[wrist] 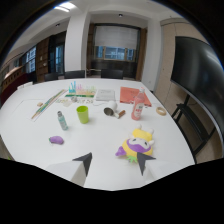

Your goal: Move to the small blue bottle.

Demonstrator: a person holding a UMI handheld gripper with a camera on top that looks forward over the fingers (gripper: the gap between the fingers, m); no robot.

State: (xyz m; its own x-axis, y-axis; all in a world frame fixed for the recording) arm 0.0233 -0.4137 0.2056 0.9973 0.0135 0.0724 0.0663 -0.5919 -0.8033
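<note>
1. Gripper (114, 163): one, hand-held; its two dark fingertips stand apart with bare tabletop between them, holding nothing.
2. Small blue bottle (61, 120): one, upright on the white table (30, 125), its long axis vertical, with a pale cap on top. It lies ahead of the fingers and off to their left, beyond the left fingertip and well apart from it. Judged bearing for the coming move: forward and leftward.
3. Purple object (56, 140): one, small and lying flat, just nearer the gripper than the bottle. It sits close to the line of approach and may need skirting.
4. Green cup (82, 114): one, upright, just right of the bottle but not touching it.
5. Plush toy (136, 145): one, yellow, white and purple, just ahead of the right fingertip, on the far side from the bottle.
6. Pink bottle (137, 107): one, upright, beyond the plush toy.
7. Tipped cup or can (110, 110): one, on its side near mid-table; exact kind unclear.
8. Tape roll (160, 111): one, toward the table's right rim.
9. Orange sheet (131, 95): one, flat at the far side, beside a white booklet (105, 94).
10. Far-left items: long strips and a rack of small coloured pieces, number uncertain.
</note>
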